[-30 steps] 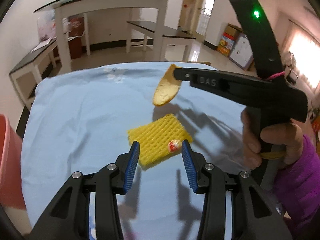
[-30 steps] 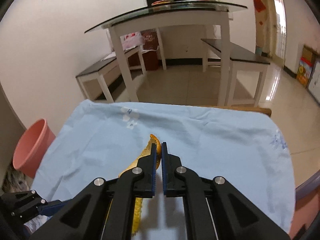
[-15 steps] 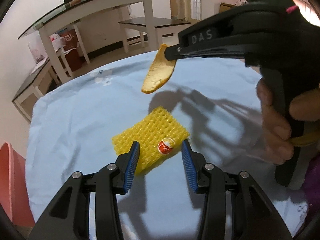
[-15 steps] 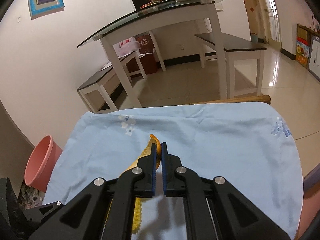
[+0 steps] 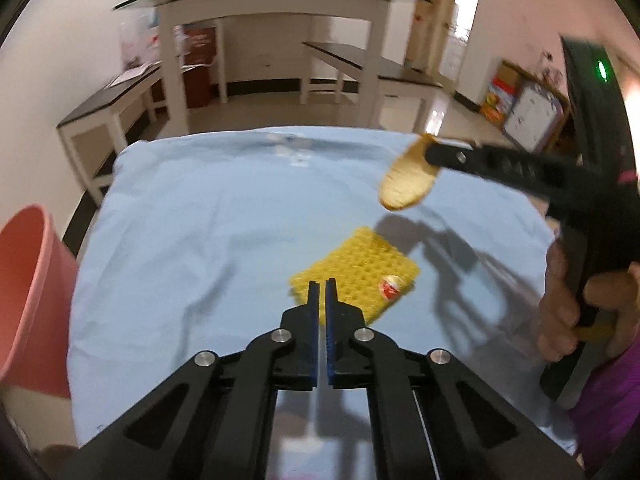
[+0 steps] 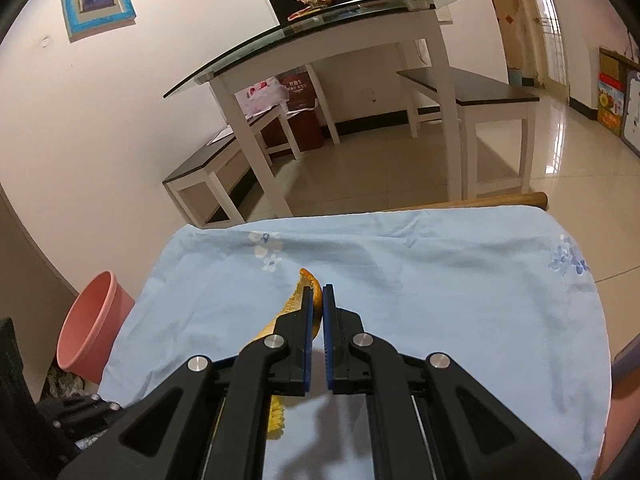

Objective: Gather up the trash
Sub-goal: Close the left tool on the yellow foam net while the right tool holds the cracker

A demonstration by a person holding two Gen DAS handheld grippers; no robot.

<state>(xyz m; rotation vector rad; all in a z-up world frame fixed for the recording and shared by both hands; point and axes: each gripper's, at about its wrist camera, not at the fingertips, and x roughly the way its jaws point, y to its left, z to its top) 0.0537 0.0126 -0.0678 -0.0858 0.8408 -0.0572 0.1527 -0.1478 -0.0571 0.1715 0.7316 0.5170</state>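
Observation:
A yellow foam fruit net [image 5: 360,270] with a small red sticker lies on the light blue tablecloth [image 5: 200,240]. My left gripper [image 5: 322,285] is shut, empty, just in front of the net's near edge. My right gripper [image 6: 317,294] is shut on an orange fruit peel [image 6: 310,280] and holds it above the cloth. In the left wrist view the peel [image 5: 406,184] hangs from the right gripper, over the cloth beyond the net. A pink bin [image 5: 24,292] stands off the table's left side; it also shows in the right wrist view [image 6: 90,320].
A glass-topped white table [image 6: 320,28] and dark benches [image 6: 468,88] stand on the tiled floor beyond the cloth. The cloth's far edge [image 6: 360,220] drops off to the floor. A hand holds the right gripper's handle [image 5: 584,300].
My left gripper has shut without taking the net and has swung left, so the net now lies to the right of its tips. The right gripper still holds the peel, now further right.

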